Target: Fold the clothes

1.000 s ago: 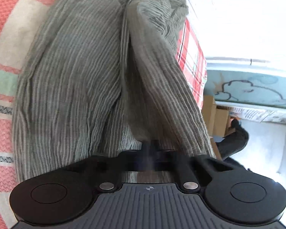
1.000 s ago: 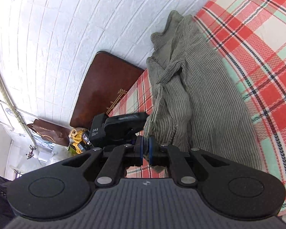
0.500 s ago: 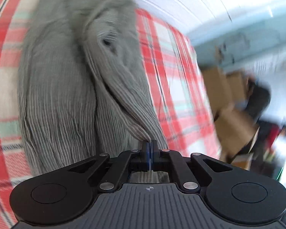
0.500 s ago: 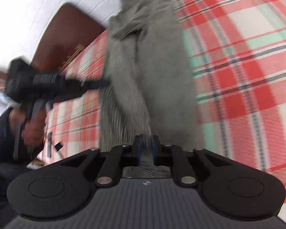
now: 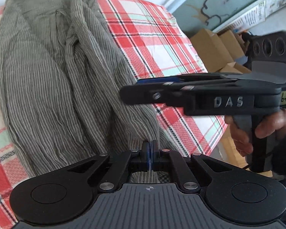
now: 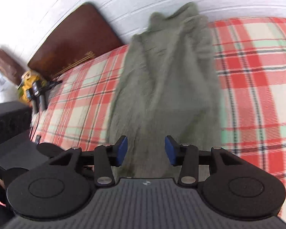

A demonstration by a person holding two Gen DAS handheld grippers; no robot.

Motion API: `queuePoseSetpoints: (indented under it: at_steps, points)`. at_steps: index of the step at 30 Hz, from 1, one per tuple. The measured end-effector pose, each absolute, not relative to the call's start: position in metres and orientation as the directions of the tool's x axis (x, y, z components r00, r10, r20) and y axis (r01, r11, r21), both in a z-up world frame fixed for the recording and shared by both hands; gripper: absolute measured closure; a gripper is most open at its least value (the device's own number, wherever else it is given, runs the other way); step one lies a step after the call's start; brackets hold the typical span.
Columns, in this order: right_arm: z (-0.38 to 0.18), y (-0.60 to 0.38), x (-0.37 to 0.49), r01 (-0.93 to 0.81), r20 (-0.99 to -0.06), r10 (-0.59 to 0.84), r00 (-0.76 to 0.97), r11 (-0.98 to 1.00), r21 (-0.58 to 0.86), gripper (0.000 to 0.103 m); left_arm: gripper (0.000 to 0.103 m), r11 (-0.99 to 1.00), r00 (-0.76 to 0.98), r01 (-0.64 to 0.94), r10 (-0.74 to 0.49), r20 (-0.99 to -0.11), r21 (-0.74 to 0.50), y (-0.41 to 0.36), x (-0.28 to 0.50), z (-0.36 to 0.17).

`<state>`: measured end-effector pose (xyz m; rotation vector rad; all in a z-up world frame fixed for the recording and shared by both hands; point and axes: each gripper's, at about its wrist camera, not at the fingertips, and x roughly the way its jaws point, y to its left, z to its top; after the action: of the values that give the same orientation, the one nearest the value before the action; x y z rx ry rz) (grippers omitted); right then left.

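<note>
Left wrist: right hand-held gripper (image 5: 132, 93) sideways over shirt (image 5: 53, 72), jaws opening.

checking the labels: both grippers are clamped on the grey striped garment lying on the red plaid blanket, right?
Not both. The left gripper is shut on the grey striped garment on the red plaid blanket, but the right wrist view shows the right gripper opening, pads clear of the cloth.

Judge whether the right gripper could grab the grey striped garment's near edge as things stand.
Probably yes: the right gripper is opening, pads apart, right over the garment with nothing between.
</note>
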<state>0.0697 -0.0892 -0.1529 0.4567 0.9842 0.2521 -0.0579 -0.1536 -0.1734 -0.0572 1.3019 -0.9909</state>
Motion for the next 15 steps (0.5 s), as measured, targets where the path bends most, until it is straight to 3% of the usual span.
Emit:
queuePoseSetpoints:
  at_steps: [4,5,6,7,11,15]
  points:
    - [-0.161,-0.078,0.077,0.001,-0.796,0.360,0.487,0.911,0.412,0.056,0.103,0.589,-0.081,0.587,-0.640,-0.764,-0.555,-0.159,-0.059,-0.176]
    - [-0.164,-0.079,0.078,0.006,-0.800,0.364,0.477,0.909,0.417,0.063,0.103,0.587,-0.083,0.590,-0.639,-0.765,-0.554,-0.164,-0.059,-0.178]
    - [-0.167,-0.081,0.079,0.017,-0.804,0.369,0.467,0.905,0.425,0.096,0.103,0.585,-0.085,0.595,-0.636,-0.767,-0.551,-0.164,-0.059,-0.178]
    - [-0.168,-0.083,0.078,0.035,-0.804,0.370,0.465,0.900,0.434,0.100,0.103,0.586,-0.082,0.601,-0.632,-0.771,-0.544,-0.163,-0.059,-0.177]
    - [-0.163,-0.093,0.068,0.090,-0.781,0.349,0.518,0.886,0.456,0.100,0.080,0.612,-0.058,0.592,-0.616,-0.785,-0.524,-0.150,-0.048,-0.170]
    - [-0.156,-0.106,0.056,0.135,-0.748,0.330,0.577,0.864,0.485,0.100,0.079,0.685,0.035,0.570,-0.572,-0.820,-0.453,-0.138,-0.017,-0.160]
